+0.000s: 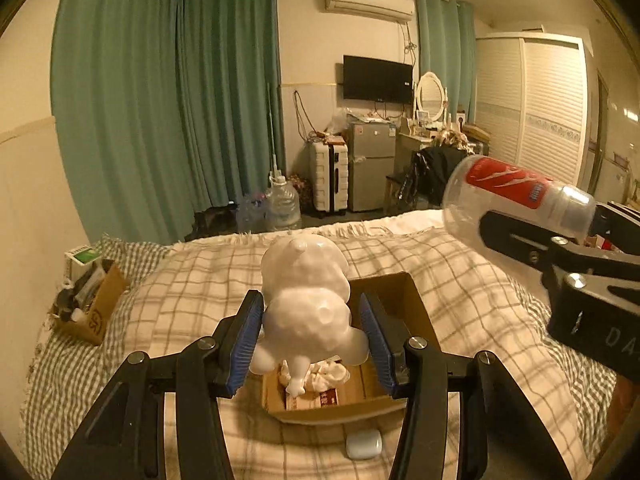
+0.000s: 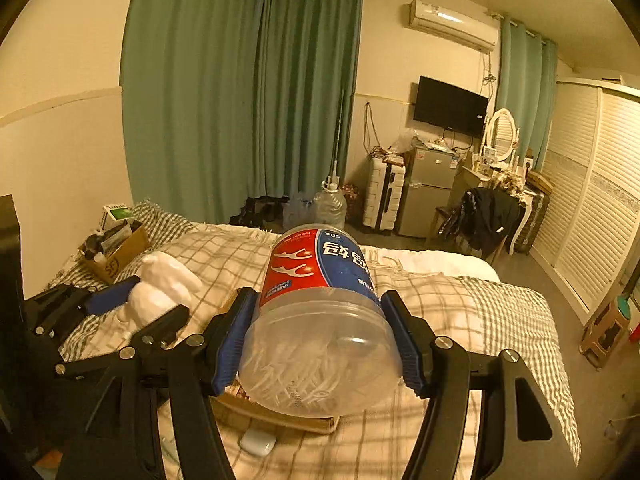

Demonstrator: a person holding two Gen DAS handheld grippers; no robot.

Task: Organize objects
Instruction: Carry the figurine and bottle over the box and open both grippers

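My left gripper (image 1: pixel 310 340) is shut on a white plaster figurine (image 1: pixel 306 296) and holds it above an open cardboard box (image 1: pixel 416 308) on the bed. The box holds a crumpled white item (image 1: pixel 326 374) and a red-printed packet. My right gripper (image 2: pixel 318 344) is shut on a clear plastic jar (image 2: pixel 320 320) with a red and blue label, filled with white floss picks. The jar (image 1: pixel 516 196) also shows in the left wrist view, held high at the right. The figurine (image 2: pixel 160 292) and left gripper show at the left of the right wrist view.
A small white earbud case (image 1: pixel 363 444) lies on the checked blanket (image 1: pixel 480 288) in front of the box. A second cardboard box (image 1: pixel 94 304) full of items sits at the bed's far left. A fridge, suitcase and water jugs stand beyond the bed.
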